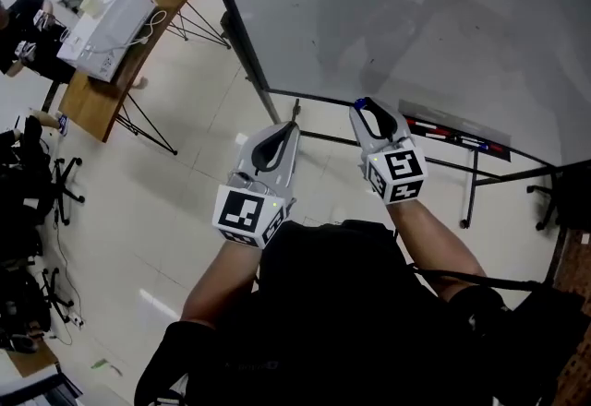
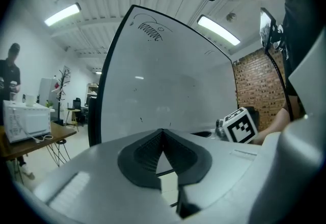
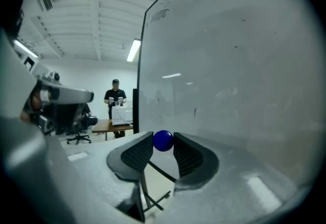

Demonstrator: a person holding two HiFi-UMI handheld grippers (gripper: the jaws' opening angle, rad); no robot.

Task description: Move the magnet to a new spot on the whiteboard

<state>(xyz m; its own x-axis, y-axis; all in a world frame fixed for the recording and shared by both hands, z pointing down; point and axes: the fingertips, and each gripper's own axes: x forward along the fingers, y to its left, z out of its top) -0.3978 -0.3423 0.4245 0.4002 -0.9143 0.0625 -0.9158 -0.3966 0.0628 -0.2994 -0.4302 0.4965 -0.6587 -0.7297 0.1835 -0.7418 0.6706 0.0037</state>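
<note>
A round blue magnet [image 3: 163,141] sits pinched between the tips of my right gripper [image 3: 163,142], clear of the whiteboard [image 3: 239,65], which rises just to its right. From the head view the same magnet [image 1: 360,104] shows as a blue spot at the tip of the right gripper [image 1: 363,107], held near the lower edge of the whiteboard [image 1: 388,17]. My left gripper [image 1: 295,125] hangs beside it to the left, jaws together with nothing in them. In the left gripper view the left gripper [image 2: 162,131] is closed tip to tip, facing the whiteboard [image 2: 163,80].
A marker tray [image 1: 457,132] with red and blue pens runs along the board's bottom right. A wooden table [image 1: 111,72] with a white box [image 1: 106,17] stands at left. A person [image 3: 115,101] stands behind that table. Office chairs [image 1: 37,183] sit at the far left.
</note>
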